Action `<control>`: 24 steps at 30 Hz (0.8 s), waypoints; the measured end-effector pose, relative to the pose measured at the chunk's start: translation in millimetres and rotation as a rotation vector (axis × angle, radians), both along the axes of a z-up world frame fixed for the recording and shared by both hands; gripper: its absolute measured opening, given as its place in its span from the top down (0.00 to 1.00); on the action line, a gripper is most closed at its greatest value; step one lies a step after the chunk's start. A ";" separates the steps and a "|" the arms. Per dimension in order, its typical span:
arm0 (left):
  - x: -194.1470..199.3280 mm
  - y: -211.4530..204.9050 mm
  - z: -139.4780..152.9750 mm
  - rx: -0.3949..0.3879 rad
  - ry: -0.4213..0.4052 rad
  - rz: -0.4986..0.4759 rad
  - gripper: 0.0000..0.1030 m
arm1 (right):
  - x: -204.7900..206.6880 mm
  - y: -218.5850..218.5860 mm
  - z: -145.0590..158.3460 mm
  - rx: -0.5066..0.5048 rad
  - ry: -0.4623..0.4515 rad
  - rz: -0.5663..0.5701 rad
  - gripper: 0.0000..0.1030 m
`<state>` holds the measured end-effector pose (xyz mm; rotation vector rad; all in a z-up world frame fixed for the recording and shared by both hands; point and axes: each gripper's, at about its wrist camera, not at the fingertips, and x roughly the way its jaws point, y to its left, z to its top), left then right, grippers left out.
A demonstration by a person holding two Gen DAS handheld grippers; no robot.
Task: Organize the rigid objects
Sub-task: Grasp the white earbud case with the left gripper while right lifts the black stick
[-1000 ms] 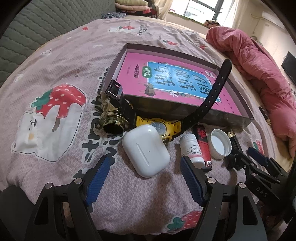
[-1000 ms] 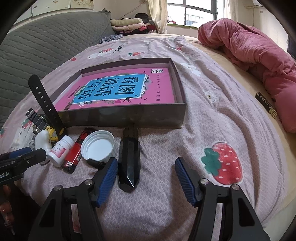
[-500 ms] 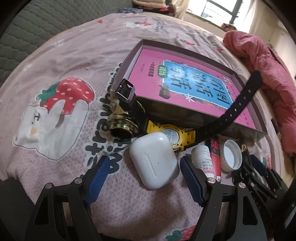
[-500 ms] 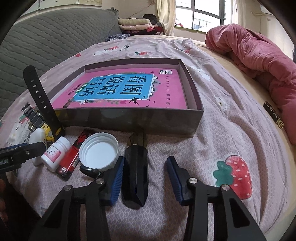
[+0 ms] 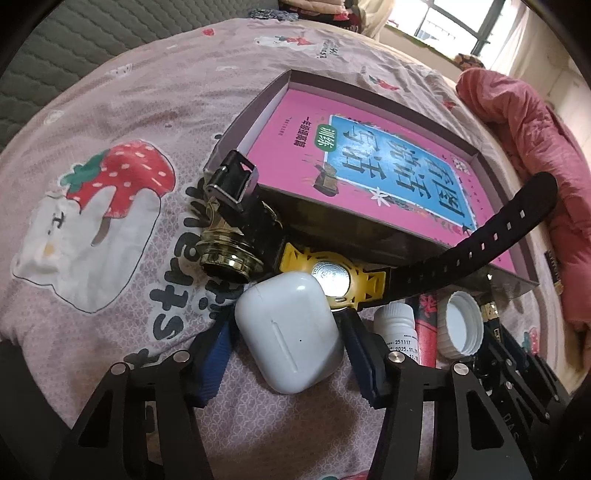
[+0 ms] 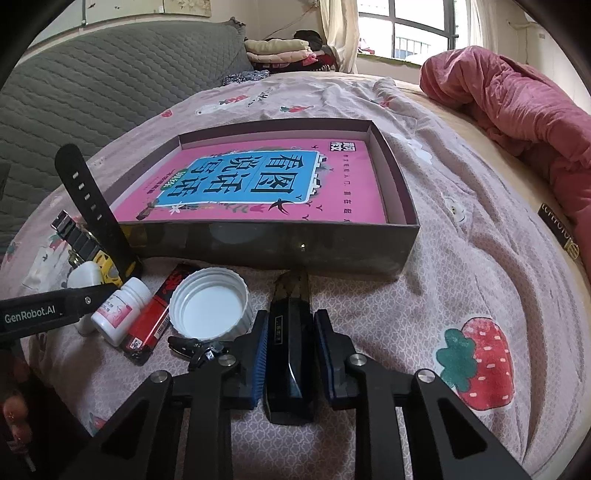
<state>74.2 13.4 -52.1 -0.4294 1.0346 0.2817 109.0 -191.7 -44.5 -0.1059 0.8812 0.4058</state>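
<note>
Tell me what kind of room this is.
Most likely a bedroom. The objects lie on a bed with a strawberry-print sheet, a rumpled pink quilt is heaped at one side, and folded clothes sit by the window.
</note>
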 end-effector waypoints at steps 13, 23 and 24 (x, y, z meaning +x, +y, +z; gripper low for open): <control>-7.7 15.2 -1.5 -0.095 -0.031 -0.011 0.49 | 0.5 0.0 0.1 0.001 -0.002 0.002 0.77; -22.5 17.1 6.2 -0.124 -0.061 -0.051 0.49 | 0.1 -1.9 3.2 0.001 -0.012 0.001 0.77; -24.2 15.8 8.4 -0.123 -0.069 -0.059 0.49 | -0.6 -2.3 3.9 0.002 -0.014 -0.001 0.77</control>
